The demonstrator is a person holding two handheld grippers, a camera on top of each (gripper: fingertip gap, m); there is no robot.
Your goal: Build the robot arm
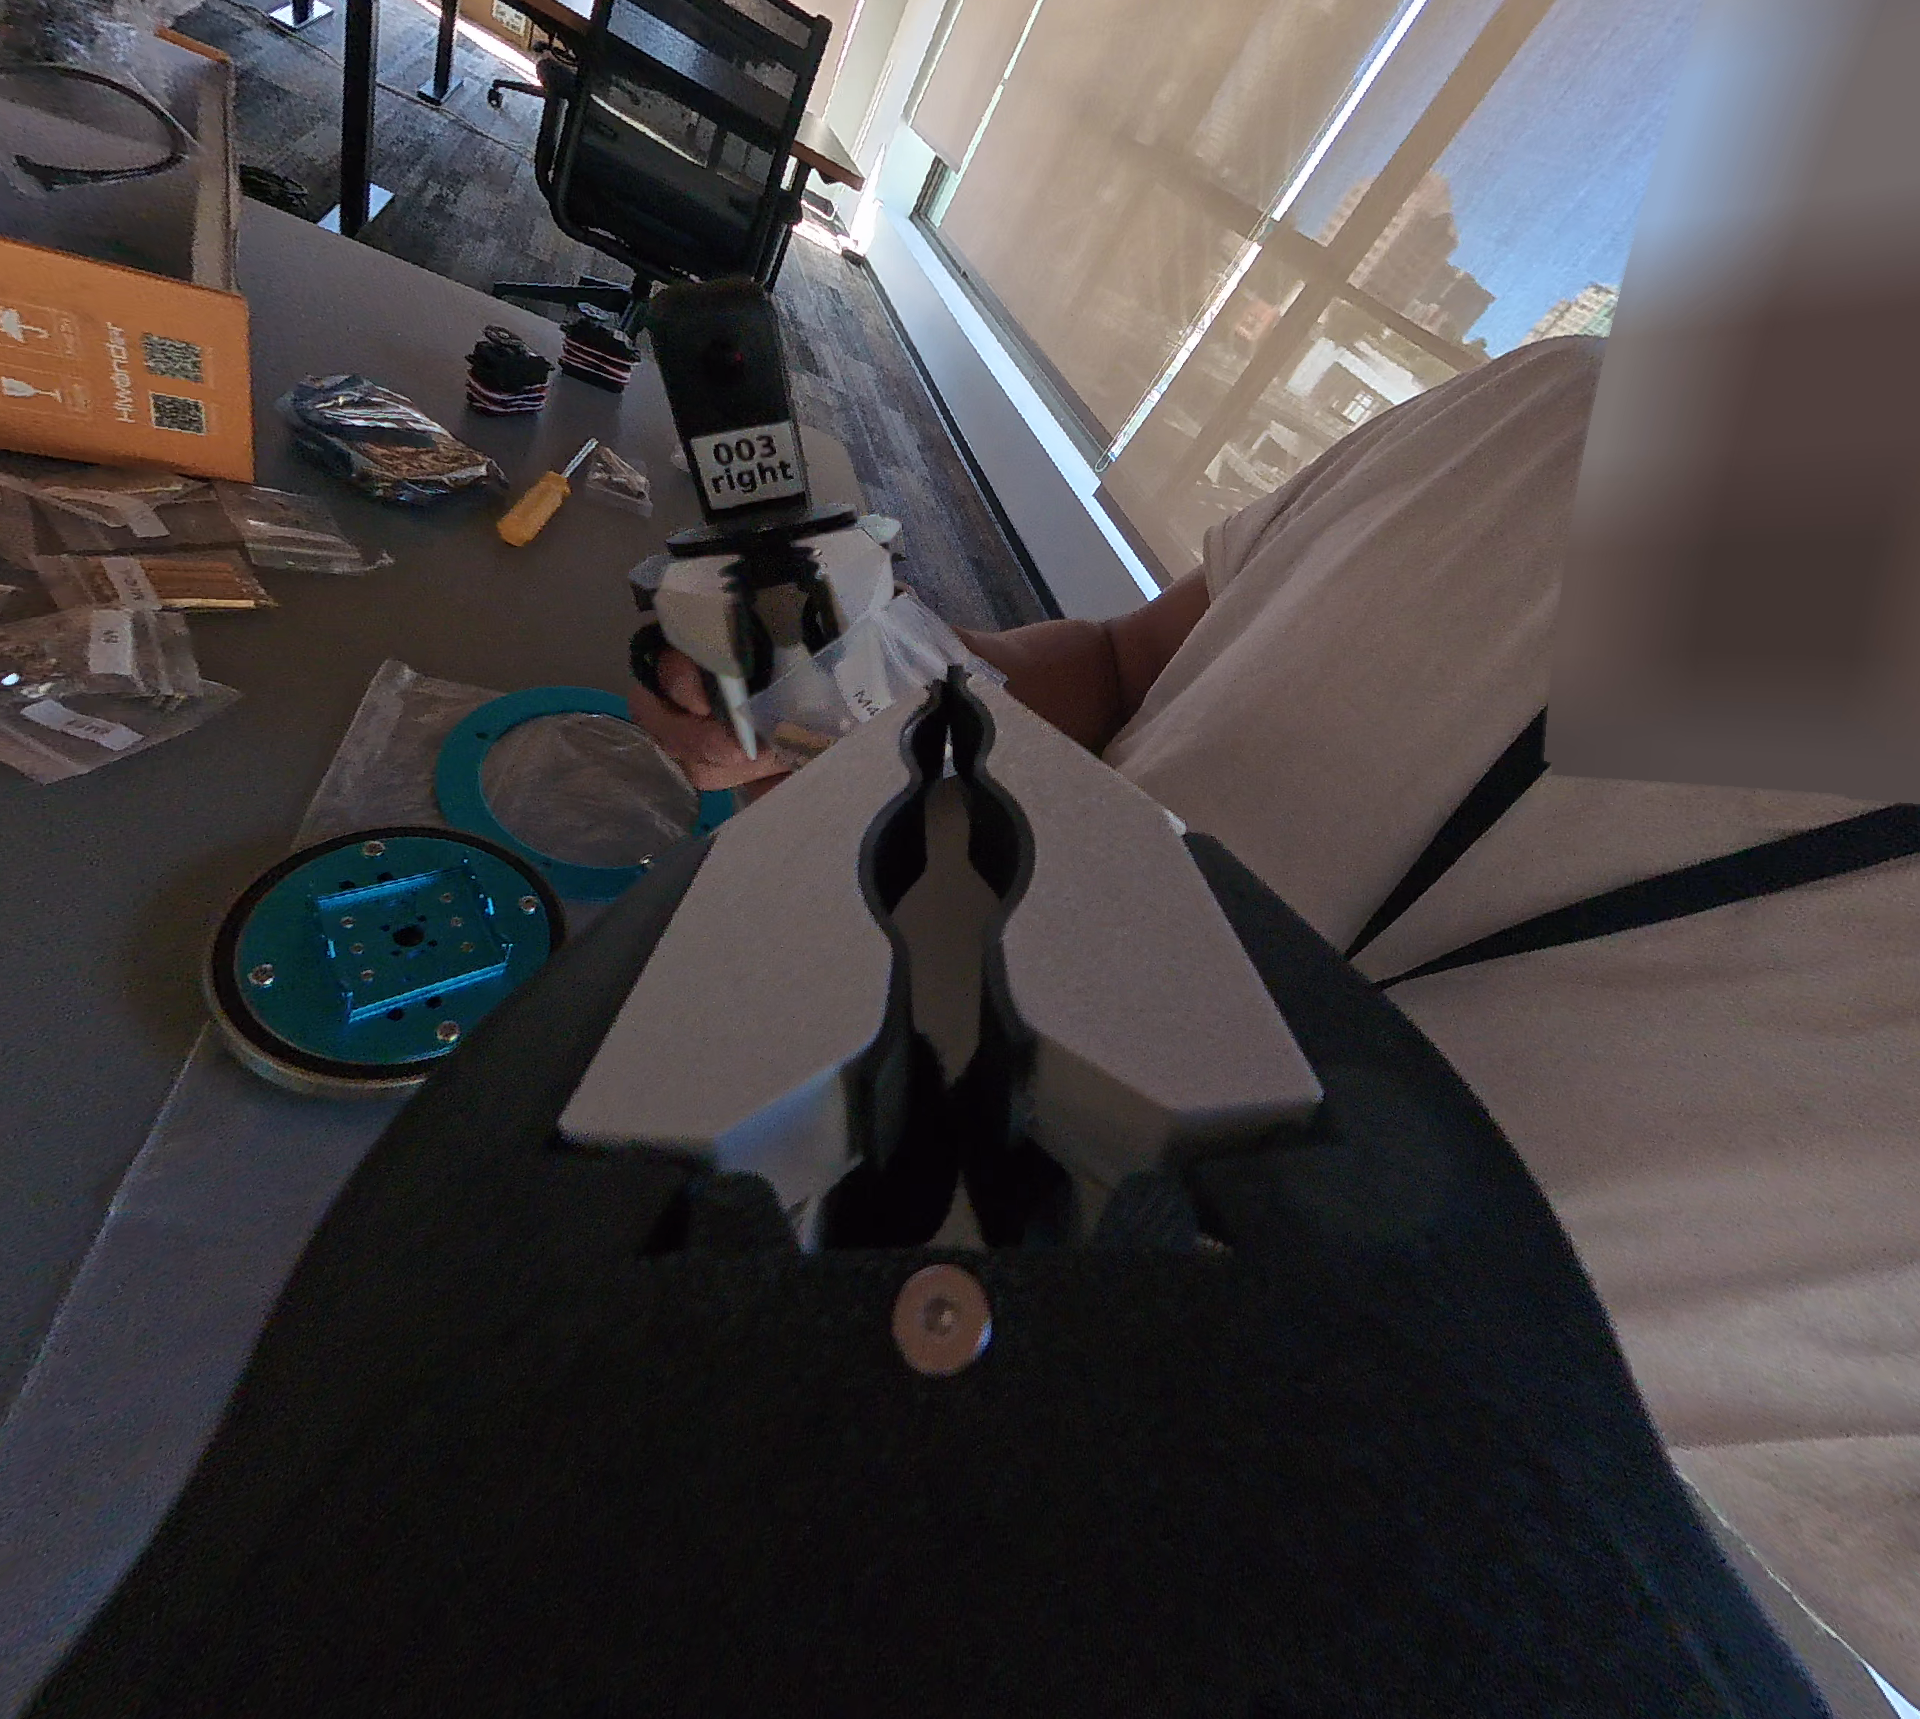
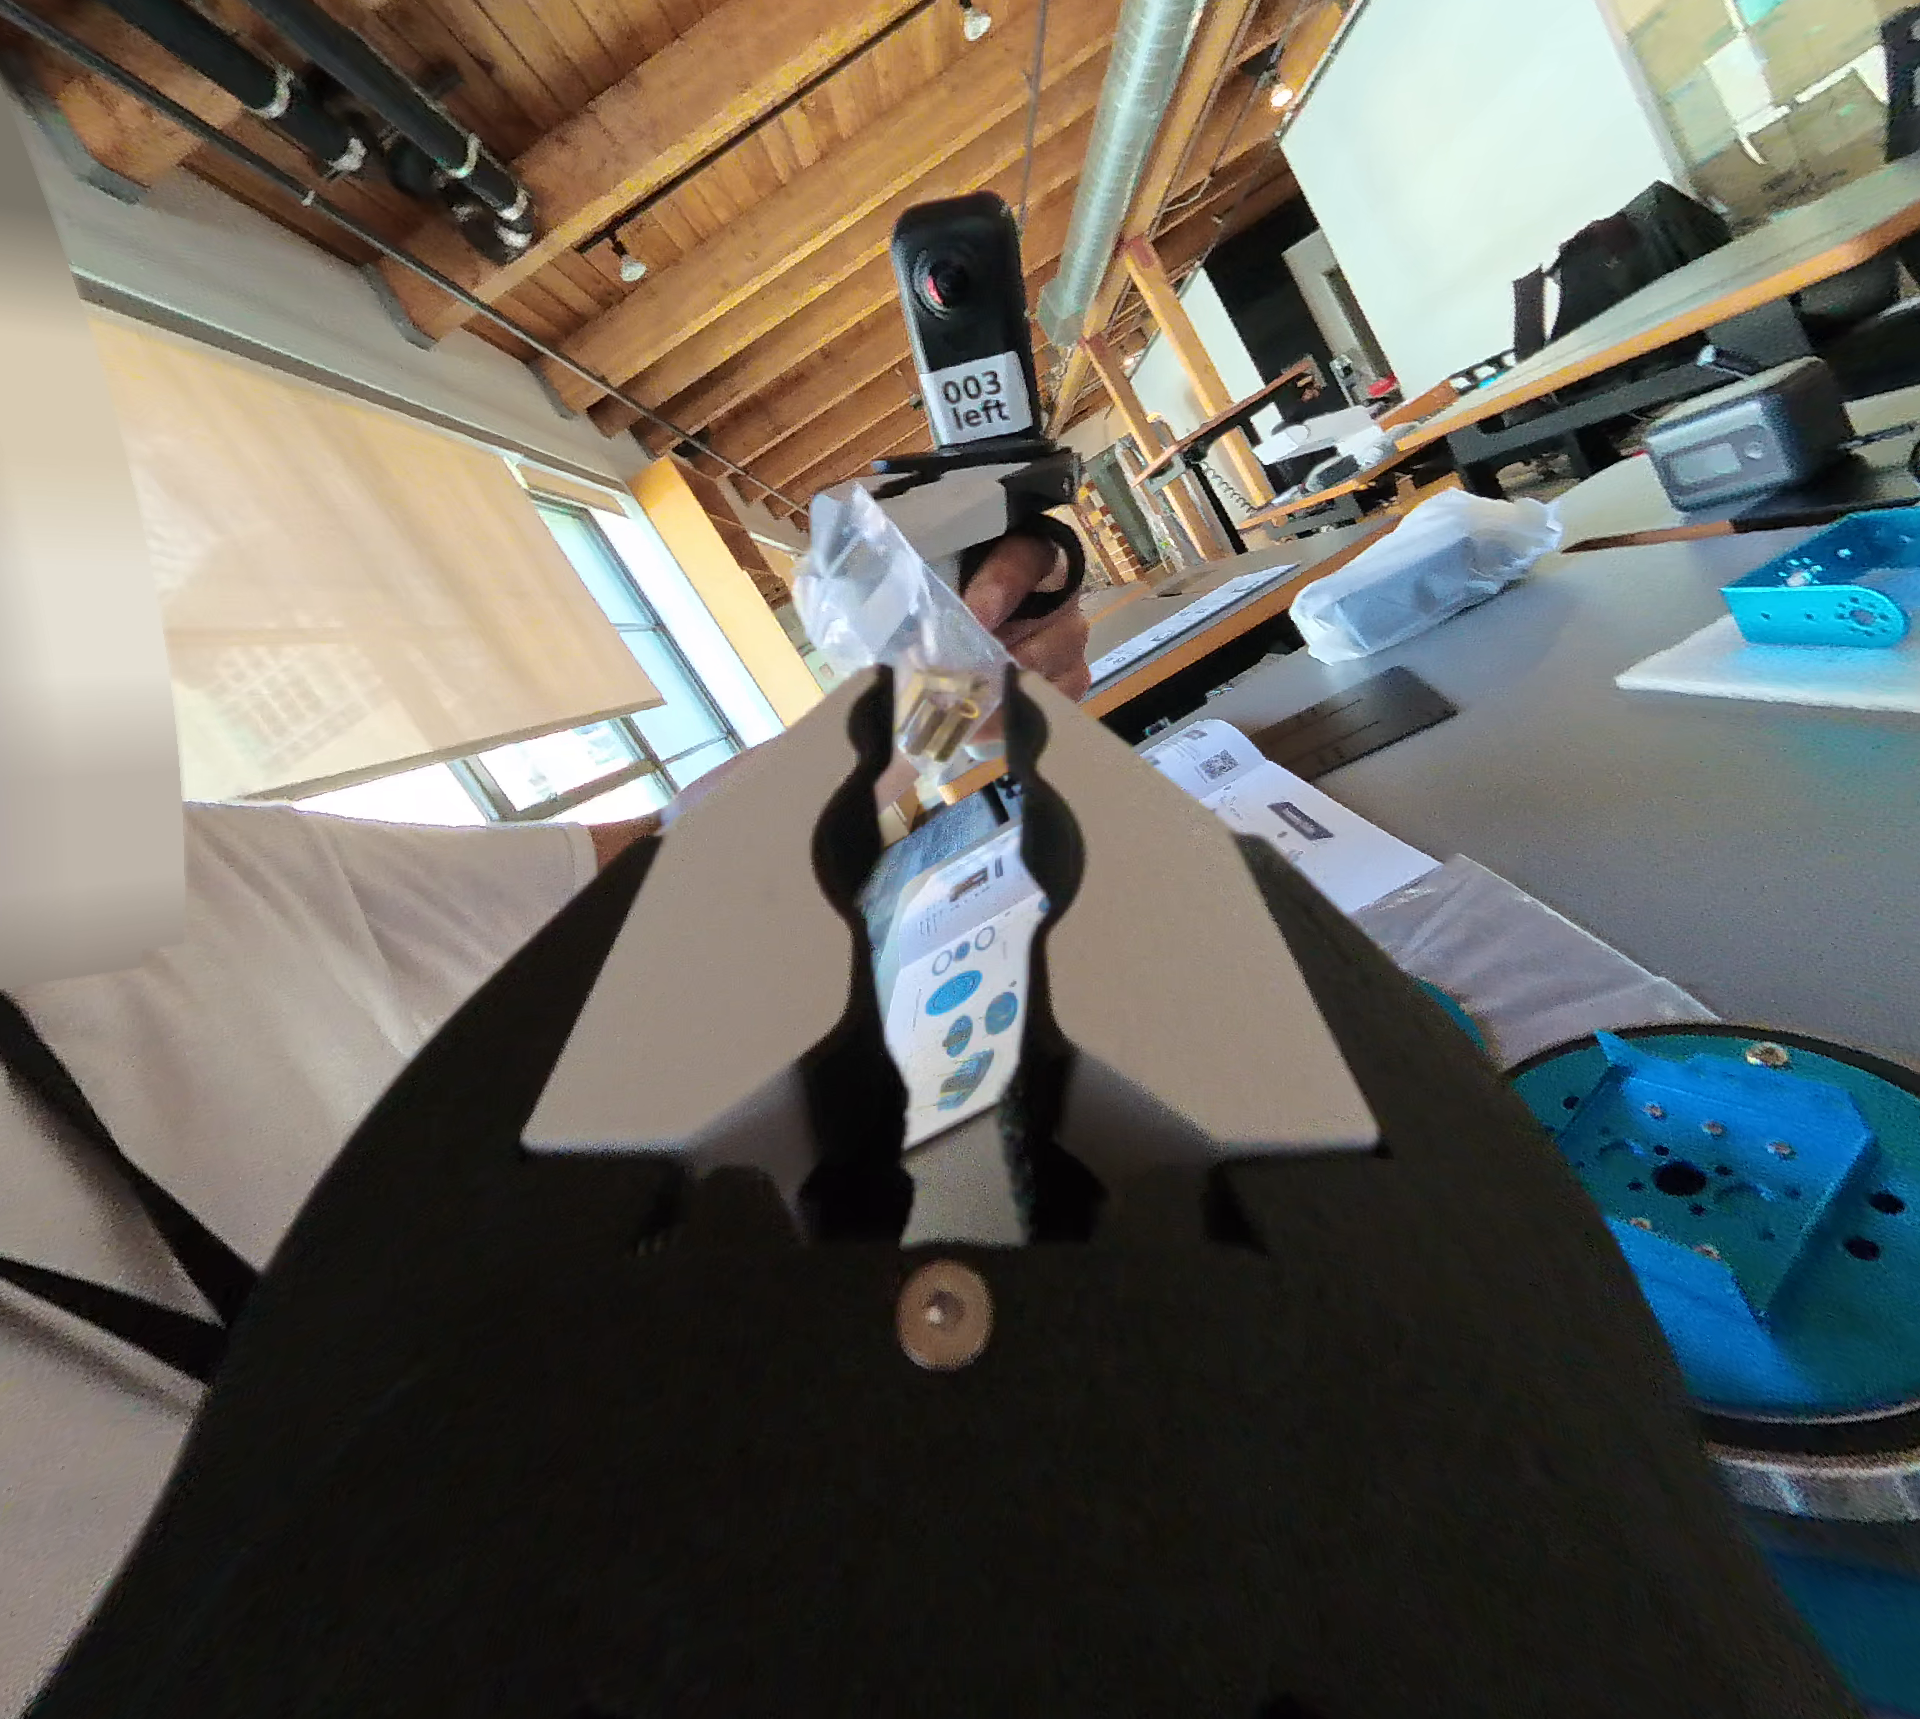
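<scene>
Clear bag (image 2: 894,599) of brass parts, aloft

Teal ring (image 1: 473,760); orange box (image 1: 125,365); yellow screwdriver handle (image 1: 532,508).

Parts bags (image 1: 99,630), a blue round base (image 1: 390,952) and ring (image 1: 582,786) crowd the grey table (image 1: 104,890).
</scene>
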